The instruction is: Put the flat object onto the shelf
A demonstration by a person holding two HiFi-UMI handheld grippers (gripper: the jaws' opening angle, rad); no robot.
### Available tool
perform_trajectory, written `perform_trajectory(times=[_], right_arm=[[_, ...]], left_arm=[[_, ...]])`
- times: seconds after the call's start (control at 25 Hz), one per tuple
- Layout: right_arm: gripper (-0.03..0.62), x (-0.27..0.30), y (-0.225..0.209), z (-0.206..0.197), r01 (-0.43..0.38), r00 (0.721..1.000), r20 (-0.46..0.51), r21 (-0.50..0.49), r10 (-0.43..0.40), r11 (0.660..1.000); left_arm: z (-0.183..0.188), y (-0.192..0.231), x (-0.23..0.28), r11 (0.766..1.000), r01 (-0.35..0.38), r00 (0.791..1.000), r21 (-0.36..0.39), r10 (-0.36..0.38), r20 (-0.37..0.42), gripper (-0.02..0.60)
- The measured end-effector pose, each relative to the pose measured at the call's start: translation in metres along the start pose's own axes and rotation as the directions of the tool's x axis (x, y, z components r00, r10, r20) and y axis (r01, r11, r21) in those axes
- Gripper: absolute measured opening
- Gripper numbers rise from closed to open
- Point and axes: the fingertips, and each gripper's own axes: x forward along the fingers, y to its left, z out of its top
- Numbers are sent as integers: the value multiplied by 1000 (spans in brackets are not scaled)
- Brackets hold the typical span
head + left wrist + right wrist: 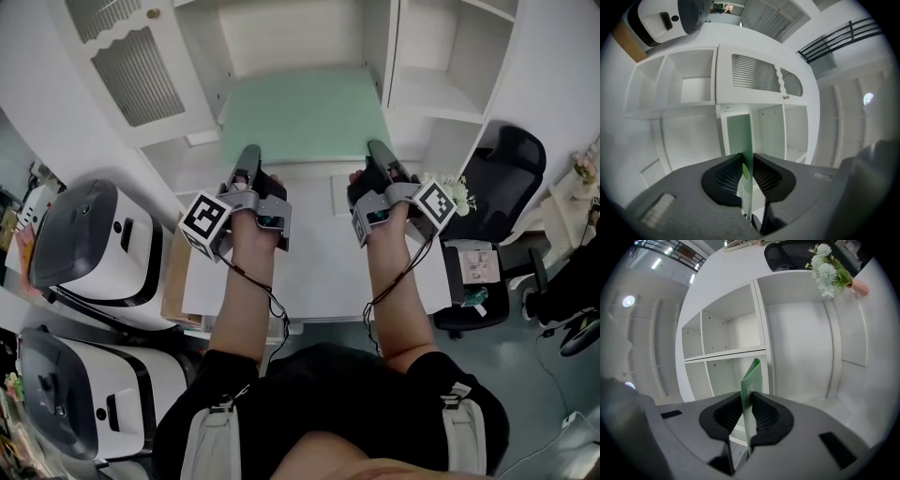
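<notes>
Left gripper point(248, 157) and right gripper point(378, 150), head view: each pinches the near edge of the green sheet point(305, 112), one toward each corner. Judged purpose: a two-point hold that keeps a thin, flexible panel level and square. The sheet extends ahead of both grippers into the middle bay of the white shelf point(436, 98). Whether its far edge rests on a board cannot be told.

Left gripper view: jaws pressed onto the sheet, which shows edge-on between the pads and runs straight ahead toward the open bay.

Right gripper view: jaws likewise clamped on the sheet. Its far corner bends slightly beyond the pads, which confirms it is floppy. Shelf bays lie directly ahead.

Assessment: placement appears under way; neither grip has been released.
</notes>
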Motion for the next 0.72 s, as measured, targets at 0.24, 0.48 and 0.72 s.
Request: perform_trajectory(times=[0.24,0.48,0.72], right_arm=[[57,39,-11,8,39,999,-5,7,-39,999],[57,38,-15,7,55,998,-19,20,-55,998],[60,42,-17,11,69,998,1,21,-69,997]], left_arm=[[13,16,35,999,-37,999,-26,37,3,58],[14,13,31,999,-40,999,18,40,15,64],[14,18,38,998,-66,998,8,66,-1,66]])
